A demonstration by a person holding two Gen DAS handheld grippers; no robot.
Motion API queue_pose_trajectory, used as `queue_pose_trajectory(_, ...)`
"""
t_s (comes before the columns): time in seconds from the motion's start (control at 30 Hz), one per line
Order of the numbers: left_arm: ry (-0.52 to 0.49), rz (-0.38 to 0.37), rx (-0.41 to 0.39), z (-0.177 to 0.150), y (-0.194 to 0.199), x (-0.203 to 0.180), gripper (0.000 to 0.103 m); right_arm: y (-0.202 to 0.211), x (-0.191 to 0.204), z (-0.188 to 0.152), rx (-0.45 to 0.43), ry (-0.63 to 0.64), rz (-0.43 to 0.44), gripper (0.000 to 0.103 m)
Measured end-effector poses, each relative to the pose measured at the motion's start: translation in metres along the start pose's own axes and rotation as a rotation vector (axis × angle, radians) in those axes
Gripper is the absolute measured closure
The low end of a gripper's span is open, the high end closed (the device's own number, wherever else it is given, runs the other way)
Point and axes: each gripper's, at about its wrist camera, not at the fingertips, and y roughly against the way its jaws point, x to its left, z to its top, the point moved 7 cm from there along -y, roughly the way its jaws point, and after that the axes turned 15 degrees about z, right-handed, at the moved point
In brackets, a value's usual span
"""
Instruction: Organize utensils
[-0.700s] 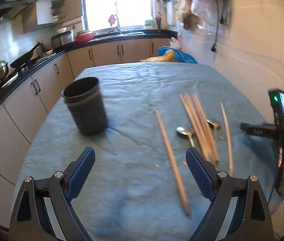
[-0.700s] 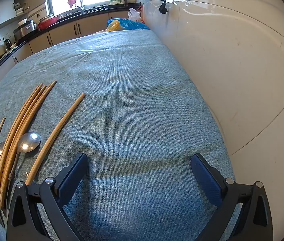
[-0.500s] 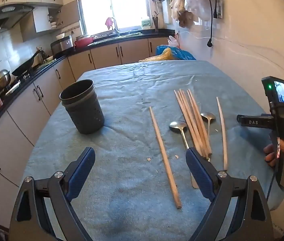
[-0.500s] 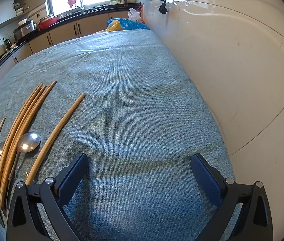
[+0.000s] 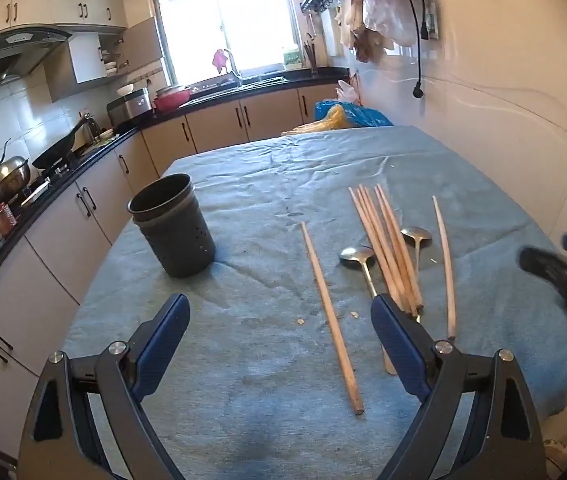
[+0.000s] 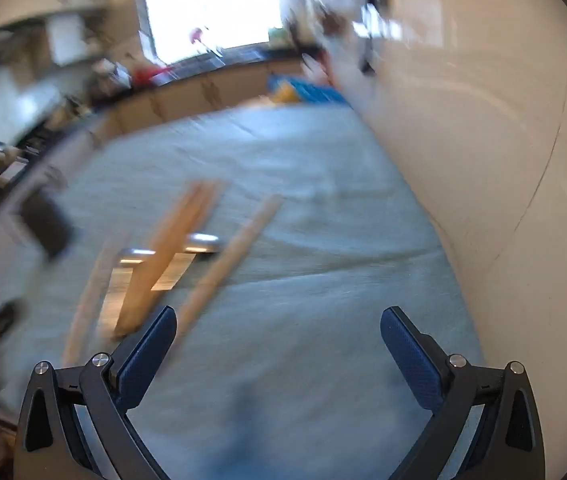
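A dark perforated utensil holder stands upright on the blue-clothed table, left of centre. Right of it lie a single wooden chopstick, a bundle of chopsticks, two metal spoons and another lone chopstick. My left gripper is open and empty above the near table. My right gripper is open and empty; its view is motion-blurred, with the chopsticks and a spoon ahead on the left. The holder shows blurred at far left. The right gripper's body shows at the right edge.
A tiled wall runs along the table's right side. Kitchen counters with pots and a sink line the left and far sides. A blue bag lies at the table's far end.
The right gripper has swung fast, tilting up and left; its view is now blurred and the utensils sit nearer its centre. The left gripper has pulled back and risen slightly.
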Motion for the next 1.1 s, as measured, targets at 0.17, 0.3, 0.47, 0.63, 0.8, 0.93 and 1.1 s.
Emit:
queue_pose_trajectory(0.17, 0.021, 0.001, 0.009, -0.003, 0.001, 0.001, 0.012, 0.021, 0.049, -0.017, -0.06, 0.067, 0.1, 0.002)
queue_pose_trajectory(0.3, 0.034, 0.0, 0.011, -0.006, 0.0, 0.004, 0.012, 0.009, 0.065, -0.014, -0.055, 0.085, 0.116, 0.005)
queue_pose_trajectory(0.47, 0.051, 0.002, 0.021, -0.009, -0.003, 0.012, 0.012, 0.005, 0.064, -0.015, -0.027, 0.043, 0.156, 0.007)
queue_pose_trajectory(0.63, 0.054, -0.003, 0.031, -0.01, -0.005, 0.014, 0.012, 0.006, 0.07, -0.017, -0.021, 0.056, 0.162, 0.01)
queue_pose_trajectory(0.8, 0.057, -0.007, 0.031, -0.011, -0.006, 0.015, 0.012, 0.006, 0.077, -0.014, -0.014, 0.078, 0.164, 0.011)
queue_pose_trajectory(0.93, 0.06, -0.006, 0.035, -0.011, -0.007, 0.015, 0.012, 0.005, 0.082, -0.013, -0.012, 0.089, 0.163, 0.011)
queue_pose_trajectory(1.1, 0.061, -0.006, 0.038, -0.012, -0.009, 0.017, 0.012, 0.002, 0.084, -0.014, -0.001, 0.088, 0.171, 0.012)
